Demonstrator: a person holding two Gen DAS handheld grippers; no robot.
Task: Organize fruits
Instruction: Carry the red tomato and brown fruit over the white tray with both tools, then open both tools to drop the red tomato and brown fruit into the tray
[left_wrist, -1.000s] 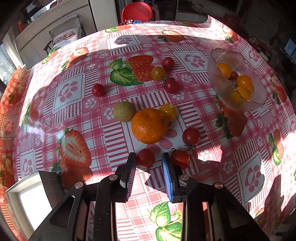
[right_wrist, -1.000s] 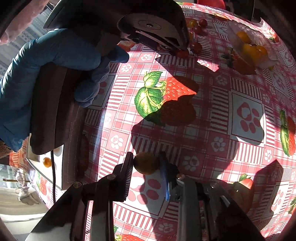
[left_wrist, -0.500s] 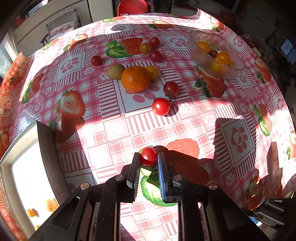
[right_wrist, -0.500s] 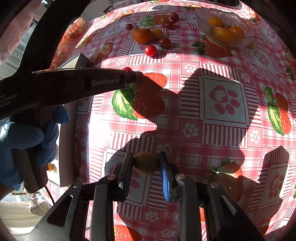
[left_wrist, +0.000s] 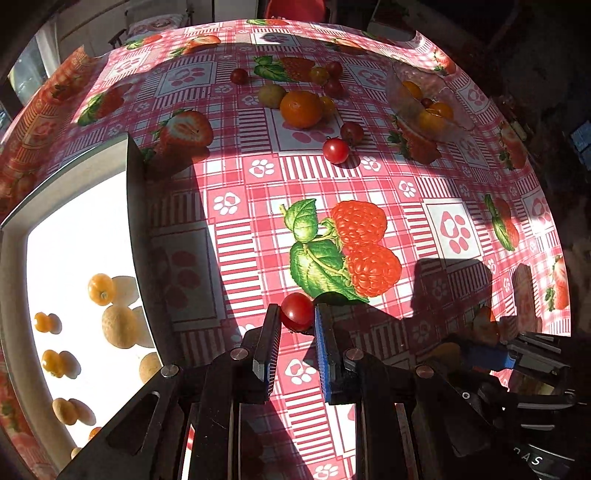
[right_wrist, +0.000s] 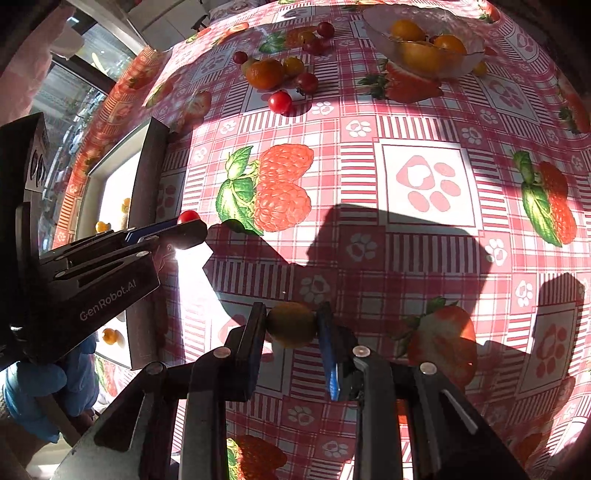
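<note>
Left gripper (left_wrist: 296, 320): clamped on a red cherry tomato (left_wrist: 296, 311), held above the tablecloth (left_wrist: 450, 225) beside the white tray (left_wrist: 14, 236).
Right gripper (right_wrist: 291, 325): closed around a yellow-green fruit (right_wrist: 291, 324).
Writing: "GenRobot.AI" (right_wrist: 108, 300) on the left gripper's body.
Loose fruit: orange (left_wrist: 301, 109) and tomatoes far across the table; glass bowl (left_wrist: 399, 88) holds yellow ones.

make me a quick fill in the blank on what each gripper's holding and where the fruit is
1. The left gripper is shut on a small ____ cherry tomato.
2. The right gripper clamps a dull ____ fruit.
3. The orange lies on the ____.
4. The glass bowl holds mostly ____ fruits.

Missing words: red; yellowish; tablecloth; orange
</note>
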